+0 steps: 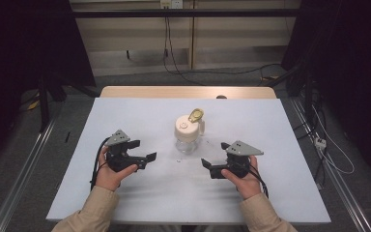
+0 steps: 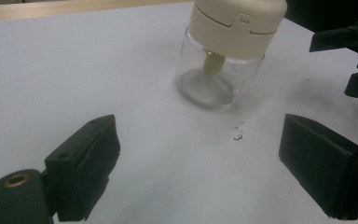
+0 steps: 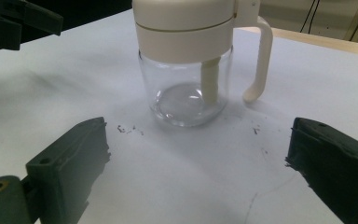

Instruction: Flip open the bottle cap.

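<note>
Biggest risk here: the jar (image 1: 189, 133) is glass and top-heavy under that cream lid (image 1: 187, 126), so a nudge from one side could tip or slide it. It stands upright mid-worktop (image 1: 270, 193), between the left tongs (image 1: 142, 152) and right tongs (image 1: 214, 162), touching neither. Both are spread, nothing between them.

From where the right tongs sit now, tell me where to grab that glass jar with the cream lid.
Probably best to grip the cream lid across its straight sides, coming level from the near side. The jar stands upright, the clear glass below curves and may slip, and the handle sticks out on the far side, away from the right tongs.
</note>
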A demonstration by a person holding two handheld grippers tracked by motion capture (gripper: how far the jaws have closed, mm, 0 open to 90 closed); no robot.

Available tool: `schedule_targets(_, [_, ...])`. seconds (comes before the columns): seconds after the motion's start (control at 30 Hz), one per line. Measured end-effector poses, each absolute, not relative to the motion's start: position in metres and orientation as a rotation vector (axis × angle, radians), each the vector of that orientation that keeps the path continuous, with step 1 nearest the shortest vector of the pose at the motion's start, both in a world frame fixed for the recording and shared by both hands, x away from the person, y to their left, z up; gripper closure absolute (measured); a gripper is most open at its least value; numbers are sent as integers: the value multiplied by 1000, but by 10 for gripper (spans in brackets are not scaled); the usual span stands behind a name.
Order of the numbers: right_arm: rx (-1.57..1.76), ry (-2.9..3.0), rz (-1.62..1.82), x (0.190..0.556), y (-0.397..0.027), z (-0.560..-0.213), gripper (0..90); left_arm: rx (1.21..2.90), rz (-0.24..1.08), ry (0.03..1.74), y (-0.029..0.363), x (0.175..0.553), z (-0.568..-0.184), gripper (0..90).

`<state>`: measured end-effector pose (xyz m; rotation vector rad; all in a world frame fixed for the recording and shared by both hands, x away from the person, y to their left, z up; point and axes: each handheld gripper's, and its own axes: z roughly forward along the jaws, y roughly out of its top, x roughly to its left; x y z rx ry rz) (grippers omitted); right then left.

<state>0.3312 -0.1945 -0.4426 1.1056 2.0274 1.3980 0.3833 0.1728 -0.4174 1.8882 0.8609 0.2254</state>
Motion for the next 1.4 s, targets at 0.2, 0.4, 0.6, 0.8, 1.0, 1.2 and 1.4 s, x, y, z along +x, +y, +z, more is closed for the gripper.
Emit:
schedule_targets(0.2, [1120, 2024, 1395, 326, -206, -443, 45, 1890, 232, 858, 180, 380, -419, 112])
schedule_targets(0.4, [1125, 2017, 1384, 321, -216, -444, 45, 1880, 242, 865, 185, 379, -418, 104])
schedule_targets(0.6, [1130, 2016, 1387, 314, -225, -445, 47, 1873, 236, 873, 188, 377, -420, 104])
schedule_targets(0.8, [1127, 2024, 1372, 308, -231, -446, 47, 1868, 243, 877, 193, 375, -421, 103])
schedule_targets(1.0, [1124, 2026, 1361, 303, -238, -448, 48, 1865, 244, 876, 197, 373, -421, 102])
schedule_targets(1.2, [1133, 2011, 1360, 298, -248, -448, 49, 1861, 254, 885, 203, 371, -422, 102])
schedule_targets(1.4, [1146, 2005, 1350, 294, -256, -450, 50, 1850, 263, 900, 212, 368, -423, 102])
